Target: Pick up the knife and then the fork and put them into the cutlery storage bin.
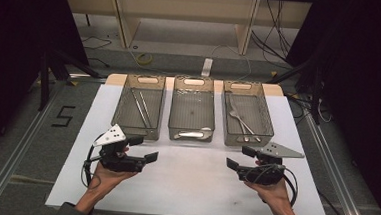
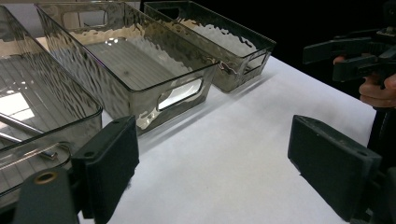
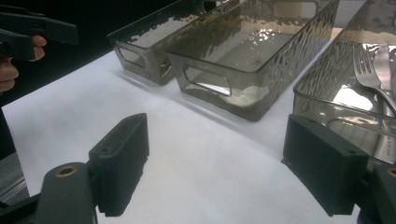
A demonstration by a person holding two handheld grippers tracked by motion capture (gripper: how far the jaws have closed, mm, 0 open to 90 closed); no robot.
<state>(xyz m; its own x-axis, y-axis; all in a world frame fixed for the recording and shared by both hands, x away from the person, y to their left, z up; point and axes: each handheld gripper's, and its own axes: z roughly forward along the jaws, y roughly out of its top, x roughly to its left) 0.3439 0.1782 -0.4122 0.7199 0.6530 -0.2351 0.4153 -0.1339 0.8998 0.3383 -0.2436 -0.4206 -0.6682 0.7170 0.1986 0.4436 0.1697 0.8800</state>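
In the lower part of the high view, two hands come up from the bottom edge, each holding a black two-jaw claw above the white-topped bench (image 1: 189, 182). The left claw (image 1: 140, 149) sits at lower left of centre with its jaws spread and nothing between them; the left gripper view confirms this, its own jaws standing wide apart over bare white surface. The right claw (image 1: 237, 158) sits at lower right of centre, jaws likewise spread and empty, as the right gripper view shows.

Beyond both claws, in the middle of the frame, three smoky translucent plastic bins with cut-out handles stand side by side, apart from the claws. The left bin (image 1: 122, 105) holds a pair of slim metal rods (image 1: 142, 108) lying lengthwise. The middle bin (image 1: 173, 111) has nothing visible in it. The right bin (image 1: 266, 123) holds a silver metal fork (image 1: 239, 117) with another utensil beside it, seen at the right edge of the right gripper view.
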